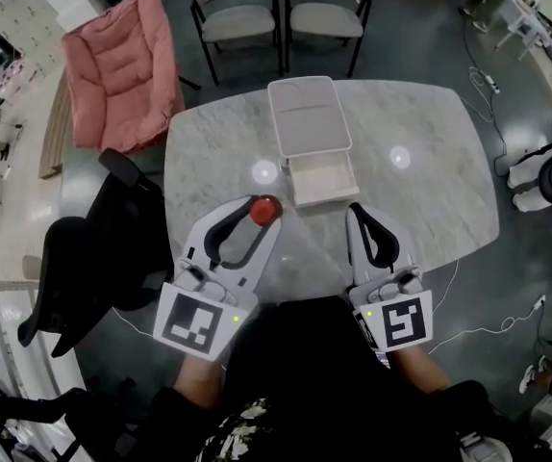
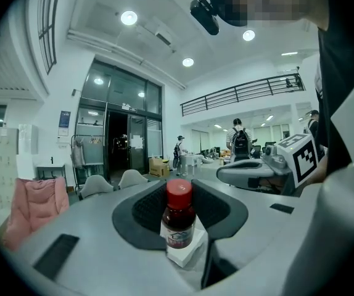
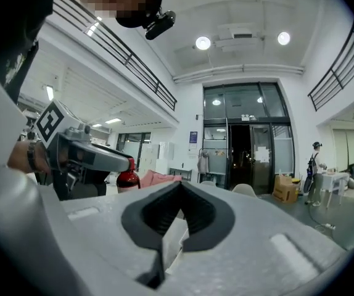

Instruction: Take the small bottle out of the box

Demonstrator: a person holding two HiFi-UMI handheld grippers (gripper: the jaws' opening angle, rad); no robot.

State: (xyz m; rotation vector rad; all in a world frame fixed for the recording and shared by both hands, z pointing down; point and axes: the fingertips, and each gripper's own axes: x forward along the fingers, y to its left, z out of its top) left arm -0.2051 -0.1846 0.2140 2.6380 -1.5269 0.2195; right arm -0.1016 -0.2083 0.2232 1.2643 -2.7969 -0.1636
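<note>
The small bottle (image 1: 263, 210), dark with a red cap, stands upright between the jaws of my left gripper (image 1: 257, 218), which is shut on it and holds it above the marble table (image 1: 430, 181). In the left gripper view the bottle (image 2: 179, 217) fills the gap at my left gripper (image 2: 180, 230), its label facing the camera. The white box (image 1: 324, 179) lies open just beyond, its lid (image 1: 307, 115) flat behind it. My right gripper (image 1: 356, 212) hangs to the right of the box, tips together and holding nothing. Its own view shows my right gripper (image 3: 179, 187) with tips meeting and the bottle (image 3: 127, 179) at the left.
Two grey chairs (image 1: 281, 12) stand behind the table. A pink padded seat (image 1: 122, 65) is at the back left, and a black office chair (image 1: 93, 258) stands close by the table's left edge. A white cable (image 1: 492, 325) trails on the floor at the right.
</note>
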